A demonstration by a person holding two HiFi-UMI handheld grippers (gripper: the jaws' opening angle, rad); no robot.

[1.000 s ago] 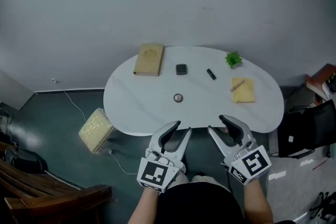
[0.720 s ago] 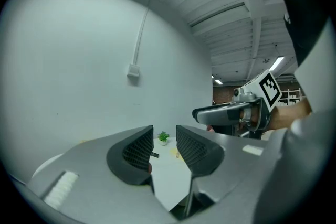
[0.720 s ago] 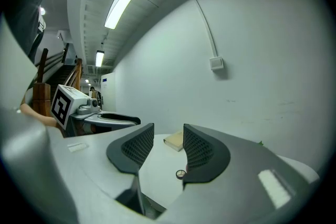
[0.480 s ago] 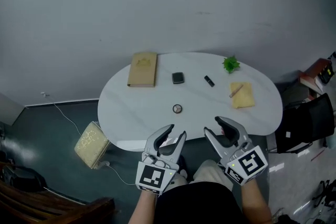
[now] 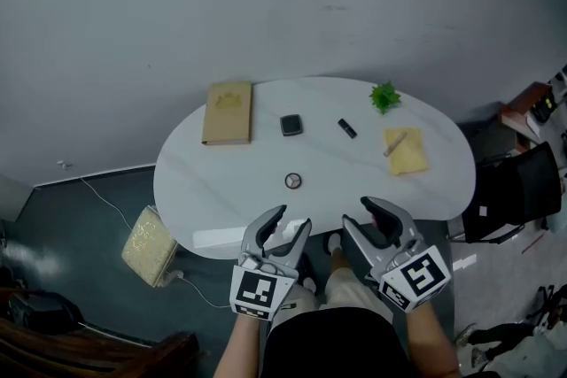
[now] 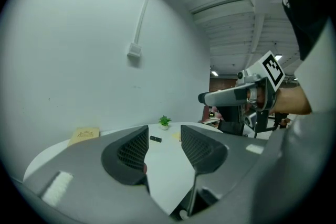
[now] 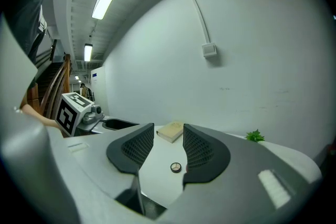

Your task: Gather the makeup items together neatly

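Observation:
On the white table (image 5: 221,190) lie a small round compact (image 5: 292,181), a square black compact (image 5: 291,125) and a black lipstick tube (image 5: 346,128). A yellow pad (image 5: 407,153) at the right carries a thin tan stick (image 5: 396,143). My left gripper (image 5: 291,221) hovers at the table's near edge; its jaws have just been opening, and nothing is between them. My right gripper (image 5: 363,215) stands beside it, open and empty. The right gripper view looks between the jaws at the round compact (image 7: 176,167). The left gripper view shows the lipstick tube (image 6: 155,139) beyond its jaws.
A tan book (image 5: 227,112) lies at the table's back left and a small green plant (image 5: 385,96) at the back right. On the floor sit a yellow sack (image 5: 147,245) with a cable to the left and a black chair (image 5: 509,195) to the right.
Both grippers have come forward and down to the table's near edge. The left jaws stand a little wider than half a second ago. The head view has shifted, so the table sits lower left.

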